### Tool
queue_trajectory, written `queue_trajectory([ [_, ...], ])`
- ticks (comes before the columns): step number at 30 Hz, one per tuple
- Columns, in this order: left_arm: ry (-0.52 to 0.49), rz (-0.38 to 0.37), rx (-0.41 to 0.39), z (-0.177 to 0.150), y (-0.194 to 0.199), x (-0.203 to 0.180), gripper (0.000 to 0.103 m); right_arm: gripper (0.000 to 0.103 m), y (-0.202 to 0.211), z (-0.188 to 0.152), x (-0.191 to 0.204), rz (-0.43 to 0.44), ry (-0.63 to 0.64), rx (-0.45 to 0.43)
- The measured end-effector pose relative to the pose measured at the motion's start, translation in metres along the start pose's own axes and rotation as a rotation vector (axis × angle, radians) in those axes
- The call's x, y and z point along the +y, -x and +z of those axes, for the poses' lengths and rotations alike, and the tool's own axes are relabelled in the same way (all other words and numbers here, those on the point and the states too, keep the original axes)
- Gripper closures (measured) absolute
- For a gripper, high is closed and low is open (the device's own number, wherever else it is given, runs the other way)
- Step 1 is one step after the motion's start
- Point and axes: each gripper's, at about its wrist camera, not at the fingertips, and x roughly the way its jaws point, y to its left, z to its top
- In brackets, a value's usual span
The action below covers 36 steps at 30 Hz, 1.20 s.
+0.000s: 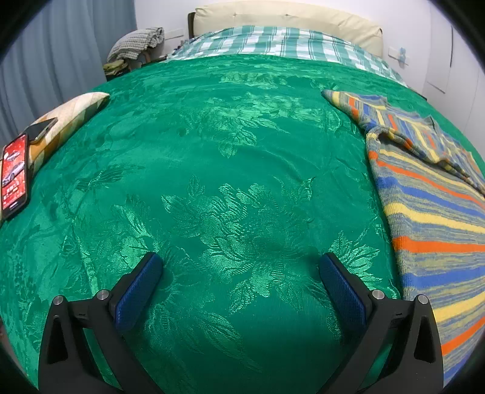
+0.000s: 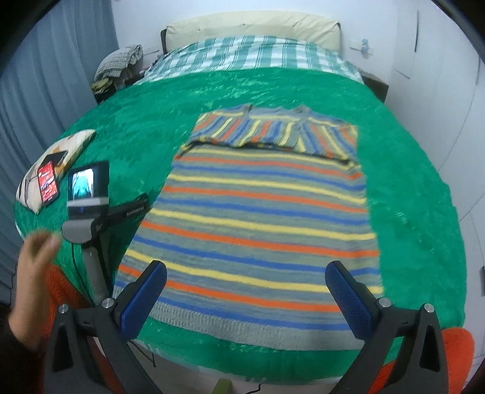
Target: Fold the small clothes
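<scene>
A striped knit sweater (image 2: 257, 218) in grey, blue, yellow and orange lies flat on the green bedspread (image 2: 409, 197), sleeves folded across its top. In the left wrist view the sweater (image 1: 430, 212) lies at the right edge. My left gripper (image 1: 241, 263) is open and empty, low over bare bedspread left of the sweater. My right gripper (image 2: 245, 272) is open and empty, above the sweater's hem near the bed's front edge. The left gripper's body (image 2: 88, 212) with its small screen shows in the right wrist view, left of the sweater.
A phone with a red screen (image 1: 15, 175) and a second phone (image 1: 41, 128) lie on a patterned pillow (image 1: 69, 115) at the bed's left edge. A checked sheet (image 1: 279, 42) and cream headboard (image 1: 288, 21) are at the far end. A bare hand (image 2: 30, 272) is at the left.
</scene>
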Motion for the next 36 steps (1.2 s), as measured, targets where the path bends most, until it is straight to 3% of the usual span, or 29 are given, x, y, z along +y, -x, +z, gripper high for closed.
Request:
queue_trajectory([
  [14, -0.015, -0.002, 0.001, 0.001, -0.001, -0.004, 0.0, 0.0, -0.011, -0.011, -0.019, 0.002, -0.077, 0.054],
  [24, -0.118, 0.003, 0.025, 0.0, -0.014, -0.014, 0.001, 0.0, -0.013, -0.007, -0.018, -0.004, -0.085, 0.057],
  [30, -0.086, -0.014, 0.012, 0.002, -0.007, -0.009, 0.001, 0.0, -0.003, -0.005, -0.018, -0.008, -0.077, 0.017],
  [36, -0.088, -0.01, 0.009, 0.001, -0.006, -0.008, 0.0, 0.0, -0.01, -0.012, -0.025, 0.0, -0.096, 0.052],
])
